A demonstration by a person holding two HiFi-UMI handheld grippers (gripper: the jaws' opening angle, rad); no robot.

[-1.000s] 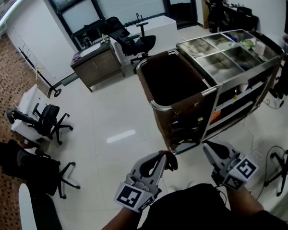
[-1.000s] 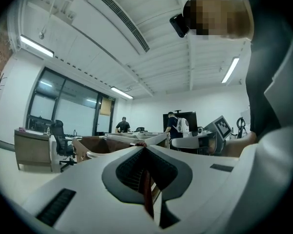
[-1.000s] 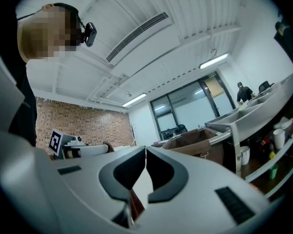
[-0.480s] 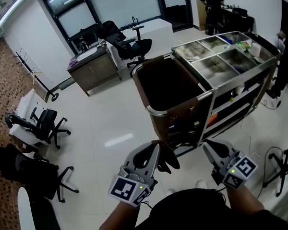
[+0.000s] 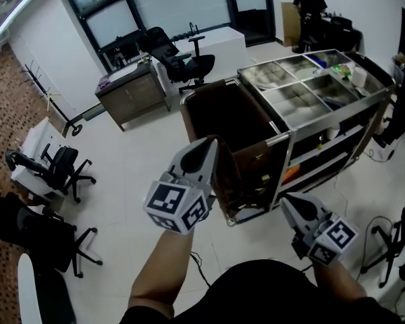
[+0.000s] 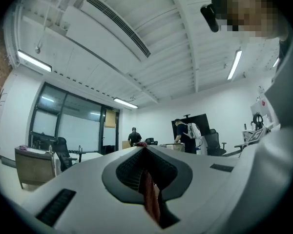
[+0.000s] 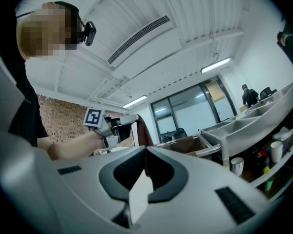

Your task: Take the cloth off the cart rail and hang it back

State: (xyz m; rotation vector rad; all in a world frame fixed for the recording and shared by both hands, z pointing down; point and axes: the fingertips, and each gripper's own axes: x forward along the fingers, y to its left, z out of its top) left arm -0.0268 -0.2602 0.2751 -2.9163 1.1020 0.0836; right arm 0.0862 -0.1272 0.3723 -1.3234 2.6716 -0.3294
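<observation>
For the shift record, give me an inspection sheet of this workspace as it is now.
Surface: glossy white floor.
Job's things: cloth is off the cart rail and hangs from the left gripper.
Clutter: small items in the cart's top trays and on its shelves.
Grippers: left gripper shut on cloth, held high; right gripper shut, lower.
Cables: one cable on the floor under the left arm.
Surroundings: chairs, cabinet, person at the back.
</observation>
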